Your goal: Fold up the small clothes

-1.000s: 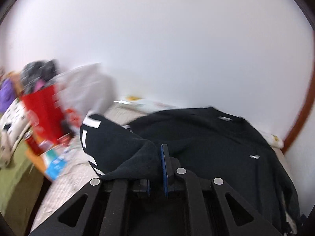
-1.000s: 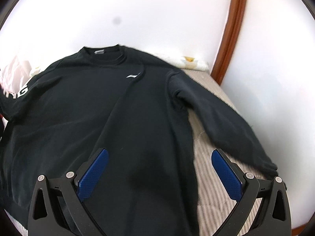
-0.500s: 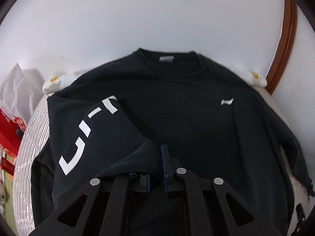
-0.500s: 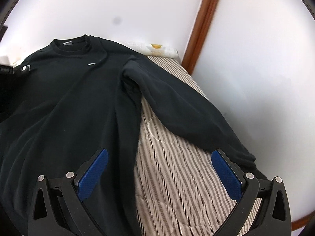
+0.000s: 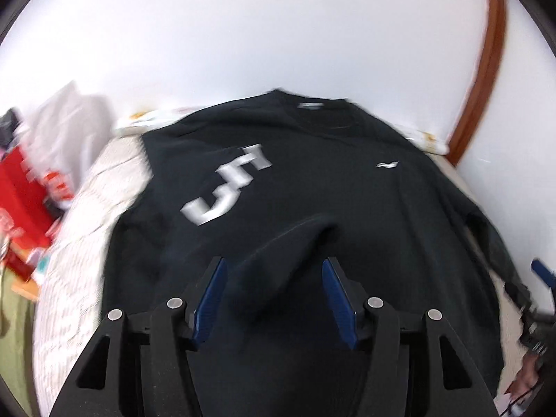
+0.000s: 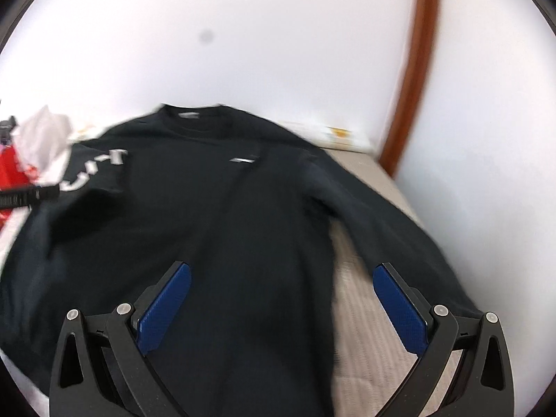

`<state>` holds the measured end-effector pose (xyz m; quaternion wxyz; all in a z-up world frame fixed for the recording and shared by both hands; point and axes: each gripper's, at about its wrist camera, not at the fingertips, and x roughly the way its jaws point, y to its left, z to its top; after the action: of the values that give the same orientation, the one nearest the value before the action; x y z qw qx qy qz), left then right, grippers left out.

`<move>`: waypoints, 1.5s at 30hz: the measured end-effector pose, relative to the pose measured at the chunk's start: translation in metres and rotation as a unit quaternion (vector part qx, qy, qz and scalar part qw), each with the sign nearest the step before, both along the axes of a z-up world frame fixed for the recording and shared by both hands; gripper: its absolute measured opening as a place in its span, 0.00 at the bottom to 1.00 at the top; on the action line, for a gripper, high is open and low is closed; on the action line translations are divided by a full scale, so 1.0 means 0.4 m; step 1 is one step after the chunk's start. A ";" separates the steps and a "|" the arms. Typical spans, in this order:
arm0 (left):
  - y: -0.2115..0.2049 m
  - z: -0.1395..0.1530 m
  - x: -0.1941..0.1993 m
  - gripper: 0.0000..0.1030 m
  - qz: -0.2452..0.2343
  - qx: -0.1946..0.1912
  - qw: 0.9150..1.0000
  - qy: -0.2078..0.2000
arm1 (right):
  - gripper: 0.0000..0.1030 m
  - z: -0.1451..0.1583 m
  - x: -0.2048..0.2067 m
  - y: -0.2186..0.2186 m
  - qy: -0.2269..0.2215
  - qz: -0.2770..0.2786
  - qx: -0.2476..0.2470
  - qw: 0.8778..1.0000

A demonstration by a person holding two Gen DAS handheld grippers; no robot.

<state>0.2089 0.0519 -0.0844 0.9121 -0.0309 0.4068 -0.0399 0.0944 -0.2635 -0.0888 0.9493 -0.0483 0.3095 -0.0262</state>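
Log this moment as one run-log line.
stage: first sleeve fold | left hand-held gripper: opening, lettered sleeve across sweatshirt chest | right hand-held gripper: open, empty | other sleeve: unfolded on bed

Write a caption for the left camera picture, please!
Left gripper jaws opening over black sweatshirt's folded-in sleeve.

White wall stood behind striped bed; brown wooden trim ran up at right; red bag sat left of bed.
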 end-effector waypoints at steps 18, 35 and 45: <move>0.325 -0.184 -0.166 0.58 0.078 -0.048 0.995 0.039 | 0.79 -0.004 0.216 0.490 0.056 0.234 0.043 0.970; 0.295 -0.208 -0.180 0.60 0.072 -0.011 0.997 0.019 | 0.17 -0.081 0.281 0.634 0.079 0.316 0.000 0.945; 0.274 -0.214 -0.174 0.63 0.069 0.016 0.997 0.026 | 0.16 0.070 0.363 0.344 0.010 0.204 0.072 0.976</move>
<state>0.1393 0.1613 -0.1700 0.9024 -0.0450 0.4274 0.0306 0.2395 -0.1258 -0.0609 0.9325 -0.0421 0.3033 0.1913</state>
